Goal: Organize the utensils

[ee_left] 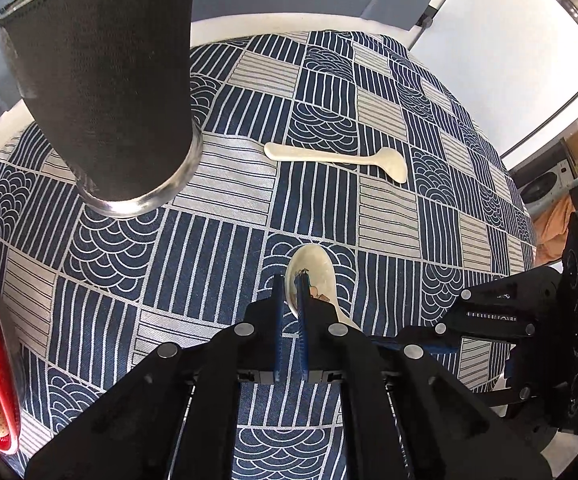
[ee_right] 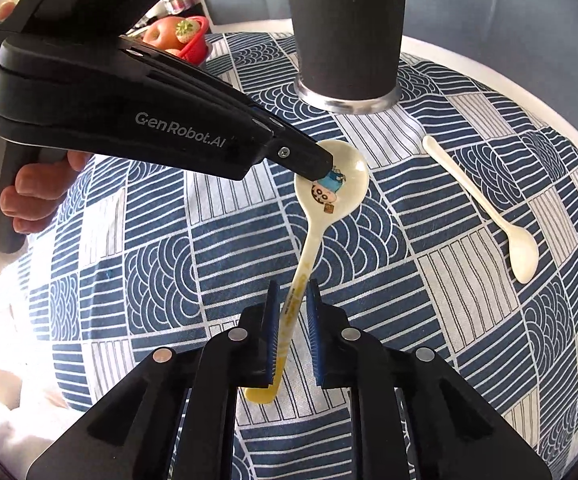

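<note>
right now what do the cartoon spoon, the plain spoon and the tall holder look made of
Cartoon spoon: likely melamine or glazed ceramic; glossy cream with a printed figure. Plain spoon: probably plastic; smooth, uniform ivory, faint sheen. Tall holder: matte dark, finely textured wall, perhaps mesh or fabric, on a shiny metal base ring.

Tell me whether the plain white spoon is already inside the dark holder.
No. The plain white spoon lies flat on the patterned cloth, apart from the dark holder.

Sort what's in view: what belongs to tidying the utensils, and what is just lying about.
For the job: cartoon spoon, pinched at its bowl by the left gripper; plain spoon; dark holder.

Lying about: red fruit basket; patterned tablecloth.
</note>
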Tool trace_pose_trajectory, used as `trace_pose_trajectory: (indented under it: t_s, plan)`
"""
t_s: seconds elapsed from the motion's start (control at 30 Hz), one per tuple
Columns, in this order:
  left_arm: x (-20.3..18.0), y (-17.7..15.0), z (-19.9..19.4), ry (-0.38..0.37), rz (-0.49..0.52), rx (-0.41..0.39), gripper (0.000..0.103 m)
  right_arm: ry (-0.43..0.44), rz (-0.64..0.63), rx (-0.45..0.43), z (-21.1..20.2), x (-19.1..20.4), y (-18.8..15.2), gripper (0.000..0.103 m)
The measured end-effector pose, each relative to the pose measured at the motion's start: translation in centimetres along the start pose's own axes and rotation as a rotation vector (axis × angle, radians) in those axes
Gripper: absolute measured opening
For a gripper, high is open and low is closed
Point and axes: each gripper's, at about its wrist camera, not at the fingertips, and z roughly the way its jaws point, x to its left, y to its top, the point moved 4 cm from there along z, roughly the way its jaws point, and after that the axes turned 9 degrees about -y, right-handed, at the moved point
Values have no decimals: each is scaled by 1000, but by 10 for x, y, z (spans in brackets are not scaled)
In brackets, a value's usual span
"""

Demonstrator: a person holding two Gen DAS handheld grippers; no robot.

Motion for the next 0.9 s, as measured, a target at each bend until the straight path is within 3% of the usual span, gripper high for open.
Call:
trace_pose_trajectory:
  t_s: [0.27, 0.9]
  plan:
    - [-3, 9, -37, 87, 8, -55, 7, 28, -40, -85, -18, 6, 21, 12]
    - [-15, 49, -148, 360, 72, -177, 7, 104, -51, -342, -61, -1, 107, 8]
